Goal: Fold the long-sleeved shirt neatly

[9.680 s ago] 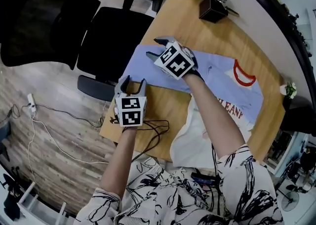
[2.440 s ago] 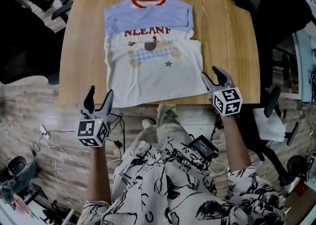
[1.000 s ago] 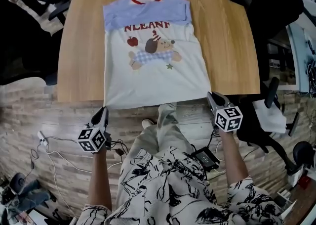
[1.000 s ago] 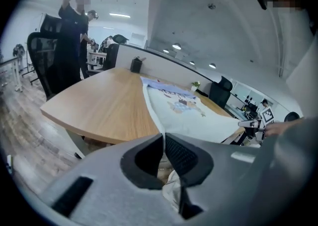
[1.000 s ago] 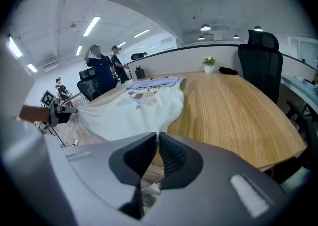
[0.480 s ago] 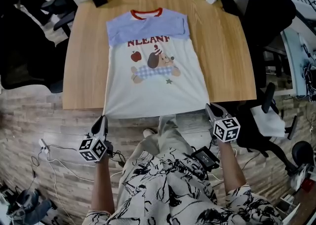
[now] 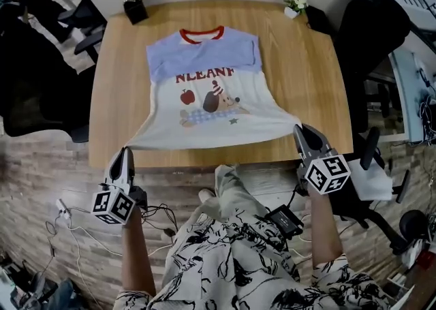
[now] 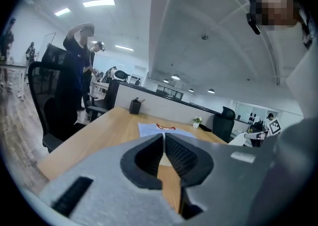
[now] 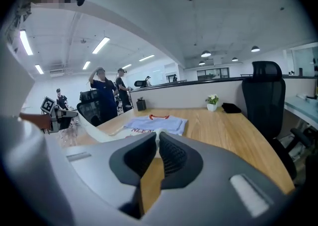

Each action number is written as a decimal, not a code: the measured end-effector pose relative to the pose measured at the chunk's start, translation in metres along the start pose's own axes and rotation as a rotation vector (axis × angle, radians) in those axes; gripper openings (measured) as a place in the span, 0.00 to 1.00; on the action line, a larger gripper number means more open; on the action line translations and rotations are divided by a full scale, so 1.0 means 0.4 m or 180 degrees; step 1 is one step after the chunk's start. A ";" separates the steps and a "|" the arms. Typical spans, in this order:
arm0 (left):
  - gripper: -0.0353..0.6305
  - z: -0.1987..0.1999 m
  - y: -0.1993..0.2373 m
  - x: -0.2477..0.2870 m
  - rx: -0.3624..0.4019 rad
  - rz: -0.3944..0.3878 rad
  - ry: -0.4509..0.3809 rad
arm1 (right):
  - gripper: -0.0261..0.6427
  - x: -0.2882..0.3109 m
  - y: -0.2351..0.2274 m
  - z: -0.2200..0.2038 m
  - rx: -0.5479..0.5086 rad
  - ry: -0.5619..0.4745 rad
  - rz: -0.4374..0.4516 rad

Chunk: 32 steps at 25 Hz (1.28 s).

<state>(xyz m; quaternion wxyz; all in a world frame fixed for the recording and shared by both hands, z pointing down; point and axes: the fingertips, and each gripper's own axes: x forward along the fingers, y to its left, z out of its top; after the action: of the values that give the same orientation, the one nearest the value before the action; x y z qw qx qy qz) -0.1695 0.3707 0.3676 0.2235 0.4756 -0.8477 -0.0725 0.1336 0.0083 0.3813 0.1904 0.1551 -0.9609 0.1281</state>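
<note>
Ahead of both hand-held grippers lies the light wooden tabletop [image 7: 116,84]. On it, straight out in front, is the shirt with a white body, pale blue yoke, red collar and cartoon print [image 7: 211,63]. Its long axis runs directly away from me, with the collar at the far end and the hem at the near edge. That hem is raised and pulled taut between my two tools.

The left hand-held gripper [image 7: 123,155] is clamped narrow on the near left hem corner. The right hand-held gripper [image 7: 300,131] is pinched shut on the near right corner, and white cloth shows at its tips in its own view. The two sit level with each other, one at each side of the hem, so neither is nearer the collar.

I judge the next move to be a forward carry along that long axis. It would lay the hem towards the collar, with both sides kept even so the fold stays square.
</note>
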 end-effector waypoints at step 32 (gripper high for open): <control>0.09 0.353 0.176 0.732 0.0576 0.0165 0.0015 | 0.08 0.660 -0.304 0.374 -0.0143 0.0027 -0.0087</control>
<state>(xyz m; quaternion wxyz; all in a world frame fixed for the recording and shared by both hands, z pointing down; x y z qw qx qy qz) -0.4184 0.1505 0.3564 0.1834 0.4719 -0.8623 0.0113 -0.1052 -0.2150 0.3774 0.1996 0.1633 -0.9605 0.1045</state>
